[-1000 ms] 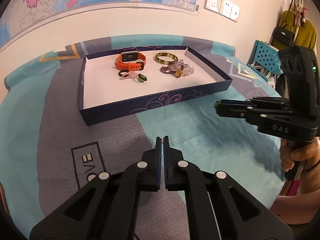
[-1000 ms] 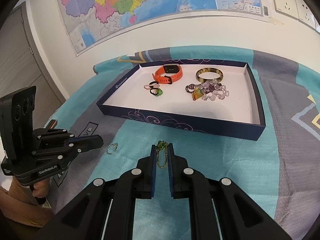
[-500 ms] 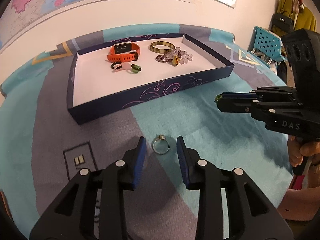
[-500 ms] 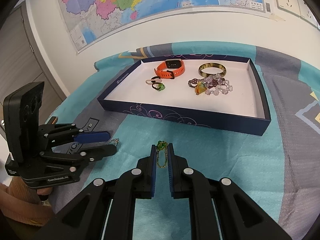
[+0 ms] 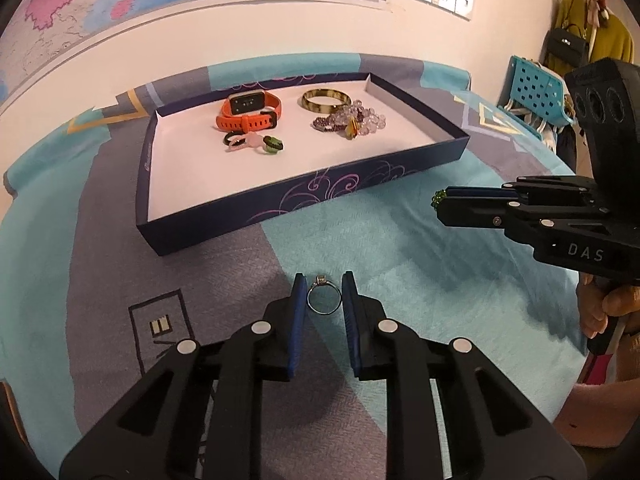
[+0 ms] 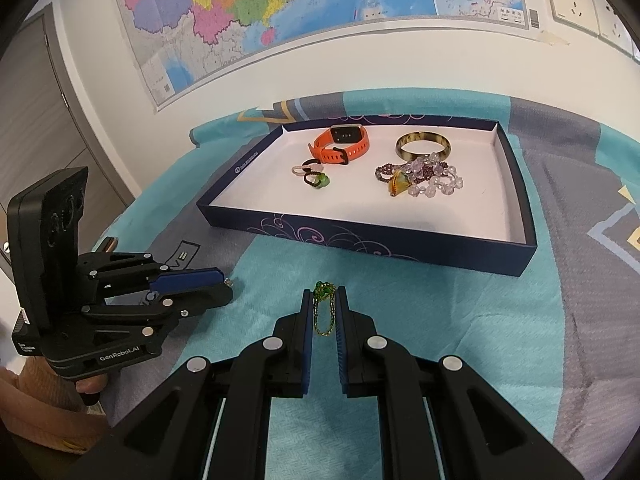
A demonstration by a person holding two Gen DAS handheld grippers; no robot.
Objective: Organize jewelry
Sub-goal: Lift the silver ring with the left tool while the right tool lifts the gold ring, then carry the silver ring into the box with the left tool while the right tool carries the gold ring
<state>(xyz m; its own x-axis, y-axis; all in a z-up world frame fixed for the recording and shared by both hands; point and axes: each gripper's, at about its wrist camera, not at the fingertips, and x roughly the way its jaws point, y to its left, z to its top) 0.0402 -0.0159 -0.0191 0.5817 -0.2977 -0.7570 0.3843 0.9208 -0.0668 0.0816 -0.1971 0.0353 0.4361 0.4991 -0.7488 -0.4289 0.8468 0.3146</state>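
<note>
The silver ring (image 5: 324, 299) is seen lying flat on the patterned cloth, in front of the near wall of the navy tray (image 5: 256, 216), framed between the blue pads of the left tongs (image 5: 324, 300). These tongs have just been closing; the pads stand just beside the band on either side, and whether they already press on it cannot be told from either view. The ring is judged light, rigid and smooth, so it is likely to slip or flip if squeezed off-centre; hold is best taken across the band's outer edges, with the small stone setting on the side toward the tray kept clear of the pads. The soft cloth may give under the tips and let the band tilt. The right tongs (image 6: 324, 312), also in front of the tray's near wall, are pressed together on a thin gold chain with green beads (image 6: 323, 308), which hangs limp between the pads; it is judged light and floppy, and prone to snag. Inside the tray an orange watch (image 5: 250, 114), a bangle (image 5: 325, 100), a beaded bracelet (image 5: 352, 122) and small rings (image 5: 252, 142) are already laid.
</note>
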